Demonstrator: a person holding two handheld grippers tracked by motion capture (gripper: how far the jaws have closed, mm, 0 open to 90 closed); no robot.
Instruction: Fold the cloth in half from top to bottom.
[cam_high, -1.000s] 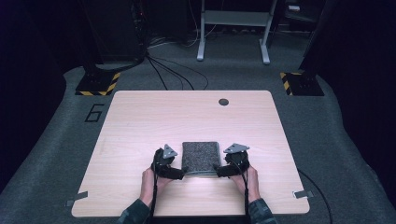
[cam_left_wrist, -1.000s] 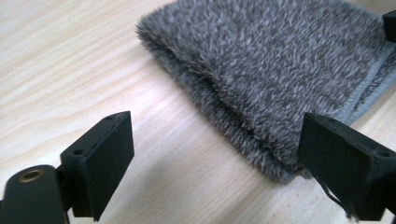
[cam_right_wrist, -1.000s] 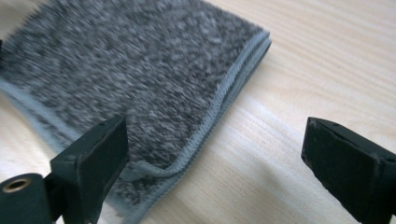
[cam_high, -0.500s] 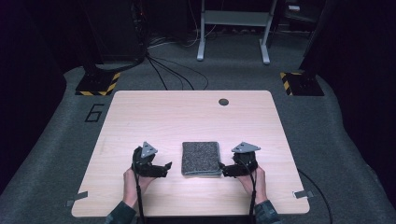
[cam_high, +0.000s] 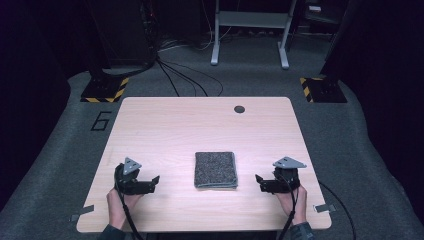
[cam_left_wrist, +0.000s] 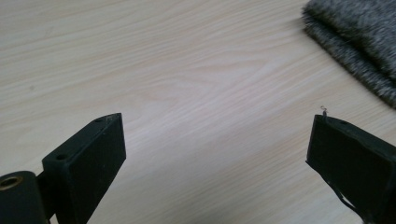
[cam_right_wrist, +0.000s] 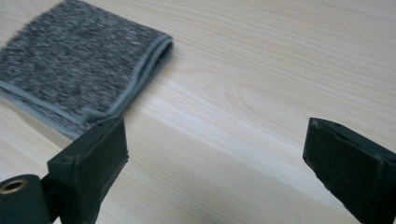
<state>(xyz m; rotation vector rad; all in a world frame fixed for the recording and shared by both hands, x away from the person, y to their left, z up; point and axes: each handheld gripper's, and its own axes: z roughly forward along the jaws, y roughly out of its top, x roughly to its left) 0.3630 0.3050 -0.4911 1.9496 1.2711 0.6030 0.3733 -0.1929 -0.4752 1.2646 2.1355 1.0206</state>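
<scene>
Both grippers withdrawn, grey cloth (cam_high: 215, 170) folded square

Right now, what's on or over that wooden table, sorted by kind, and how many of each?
Folded grey cloth: 1
Hand-held grippers, left gripper and right gripper, both open and apart from the cloth: 2
Dark round hole in the table, near its far edge: 1
Total: 4
</scene>
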